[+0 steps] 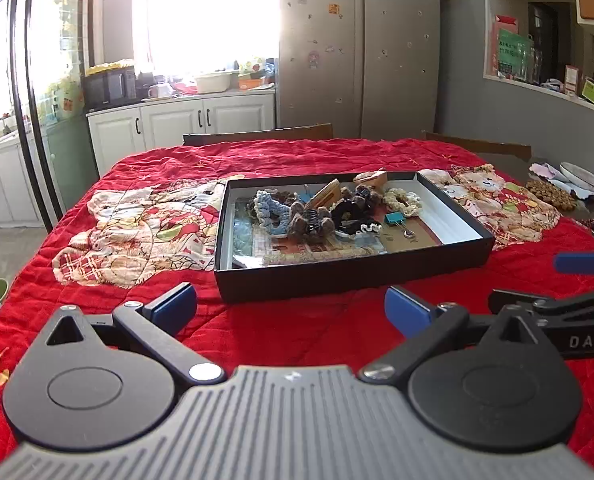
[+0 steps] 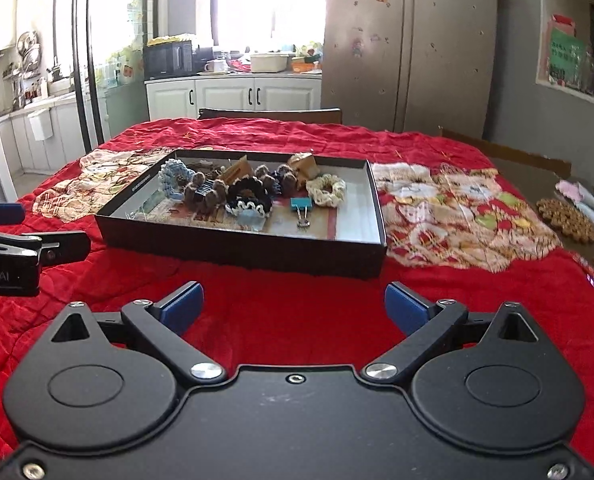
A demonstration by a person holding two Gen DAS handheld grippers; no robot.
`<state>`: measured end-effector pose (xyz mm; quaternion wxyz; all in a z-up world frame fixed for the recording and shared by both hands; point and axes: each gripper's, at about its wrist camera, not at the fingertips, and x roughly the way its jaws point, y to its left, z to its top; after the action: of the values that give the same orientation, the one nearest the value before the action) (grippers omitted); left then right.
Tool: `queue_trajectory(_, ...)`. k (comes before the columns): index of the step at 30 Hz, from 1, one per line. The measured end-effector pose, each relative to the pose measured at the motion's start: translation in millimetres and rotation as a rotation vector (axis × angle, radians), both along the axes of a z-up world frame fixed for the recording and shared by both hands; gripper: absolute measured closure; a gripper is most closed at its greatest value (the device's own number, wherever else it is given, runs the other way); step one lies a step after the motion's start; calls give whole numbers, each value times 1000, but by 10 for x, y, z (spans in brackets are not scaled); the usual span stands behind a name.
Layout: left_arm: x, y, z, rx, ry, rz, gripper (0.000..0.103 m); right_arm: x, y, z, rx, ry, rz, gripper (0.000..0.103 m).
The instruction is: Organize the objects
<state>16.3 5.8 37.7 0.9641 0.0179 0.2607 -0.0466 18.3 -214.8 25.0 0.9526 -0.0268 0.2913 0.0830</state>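
Both the left gripper [image 1: 290,307] and right gripper [image 2: 293,307] hover wide open, empty, above the red quilt [image 2: 289,312]; the black tray [image 2: 233,246] (scrunchies, a teal binder clip [image 2: 302,203]) sits just beyond.

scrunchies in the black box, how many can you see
About 4, heaped mid-box: blue scrunchie at the left, brown scrunchie beside it, black scrunchie in the middle, cream scrunchie rightmost. Others may hide in the pile.

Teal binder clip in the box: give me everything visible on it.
The binder clip has a small teal body, metal by the look of it, with two silver wire handles pointing toward the cameras. It lies flat on the printed sheet inside the black box, right of centre. It sits close beside the black scrunchie and the cream scrunchie; contact is unclear.
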Motion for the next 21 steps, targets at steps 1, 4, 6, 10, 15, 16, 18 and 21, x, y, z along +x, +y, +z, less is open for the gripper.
queue_trajectory(1,-1,5,-12,-1,1,5,0,-9,-12,-16,5,6,-2,5)
queue_trajectory(4,-10,9,-53,-10,11,9,0,-35,-33,-63,15,20,-12,5)
queue_trajectory(6,-13,-1,-70,-7,19,5,0,-49,-45,-81,20,27,-16,5)
queue_trajectory(10,-41,-24,-87,5,13,1,0,-64,-65,-85,28,27,-26,5)
queue_trajectory(15,-57,-44,-92,8,9,-6,0,-63,-79,-95,35,33,-29,5)
queue_trajectory(16,-57,-49,-94,9,9,-6,0,-61,-77,-98,35,35,-29,5)
queue_trajectory(18,-57,-49,-97,9,10,-5,0,-63,-73,-104,36,37,-28,5)
queue_trajectory(21,-59,-54,-99,8,11,-2,0,-65,-72,-104,36,37,-27,5)
